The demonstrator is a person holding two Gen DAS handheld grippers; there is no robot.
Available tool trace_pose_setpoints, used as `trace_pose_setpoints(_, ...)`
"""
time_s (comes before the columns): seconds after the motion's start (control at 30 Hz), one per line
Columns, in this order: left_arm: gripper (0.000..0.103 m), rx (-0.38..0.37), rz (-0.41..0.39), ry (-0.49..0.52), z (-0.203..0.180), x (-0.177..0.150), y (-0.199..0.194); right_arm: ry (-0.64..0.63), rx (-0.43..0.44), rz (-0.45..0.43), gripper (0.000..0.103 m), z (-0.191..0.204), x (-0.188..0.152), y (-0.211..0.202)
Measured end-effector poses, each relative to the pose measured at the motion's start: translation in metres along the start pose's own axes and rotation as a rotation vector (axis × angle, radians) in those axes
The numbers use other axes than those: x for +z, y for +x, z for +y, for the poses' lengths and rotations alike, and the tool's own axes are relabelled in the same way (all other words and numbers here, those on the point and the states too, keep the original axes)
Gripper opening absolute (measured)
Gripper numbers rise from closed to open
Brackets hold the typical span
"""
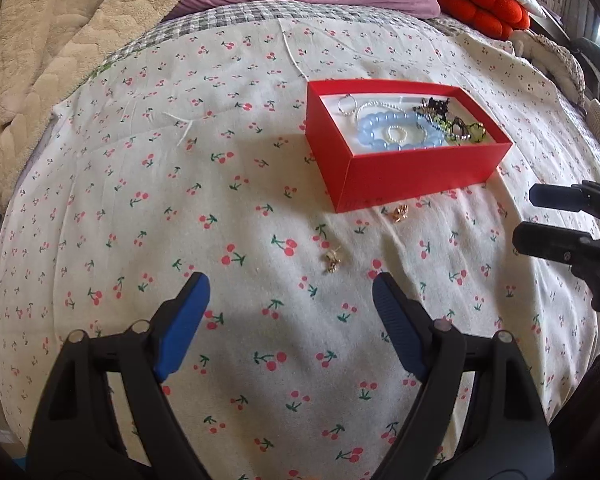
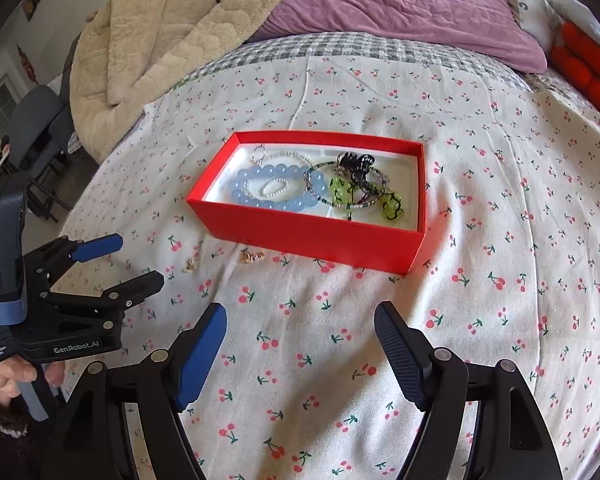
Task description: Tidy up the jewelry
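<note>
Left gripper (image 1: pixel 290 292), jaws spread and empty, nearest the two gold earrings: one (image 1: pixel 332 260) just ahead between its fingertips, the other (image 1: pixel 400 213) beyond against the red box (image 1: pixel 412 176); right gripper (image 2: pixel 300 320), likewise agape, stands farther off.

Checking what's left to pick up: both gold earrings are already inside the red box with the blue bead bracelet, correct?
No. The two gold earrings lie on the cherry-print sheet in front of the red box, as the left wrist view shows. The blue bead bracelet is inside.
</note>
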State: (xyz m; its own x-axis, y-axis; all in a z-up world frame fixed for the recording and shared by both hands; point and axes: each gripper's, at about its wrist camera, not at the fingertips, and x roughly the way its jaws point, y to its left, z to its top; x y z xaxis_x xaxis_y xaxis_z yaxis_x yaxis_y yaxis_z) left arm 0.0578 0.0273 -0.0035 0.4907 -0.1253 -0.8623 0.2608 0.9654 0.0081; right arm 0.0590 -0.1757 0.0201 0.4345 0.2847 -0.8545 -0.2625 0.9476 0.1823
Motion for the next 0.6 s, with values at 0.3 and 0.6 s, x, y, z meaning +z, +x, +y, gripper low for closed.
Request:
trace_pose_setpoints(0.3, 0.084, -0.031, 0.031, 0.083, -0.014, -0.011, 0.020, -0.083, -0.043, 0.062, 0.078, 0.011, -0.016, 0.029)
trace_pose_setpoints(0.6, 0.061, -0.088, 0.022, 0.096, -0.015, -0.006, 0.030, -0.081, -0.045, 0.061, 0.078, 0.007, -0.010, 0.047)
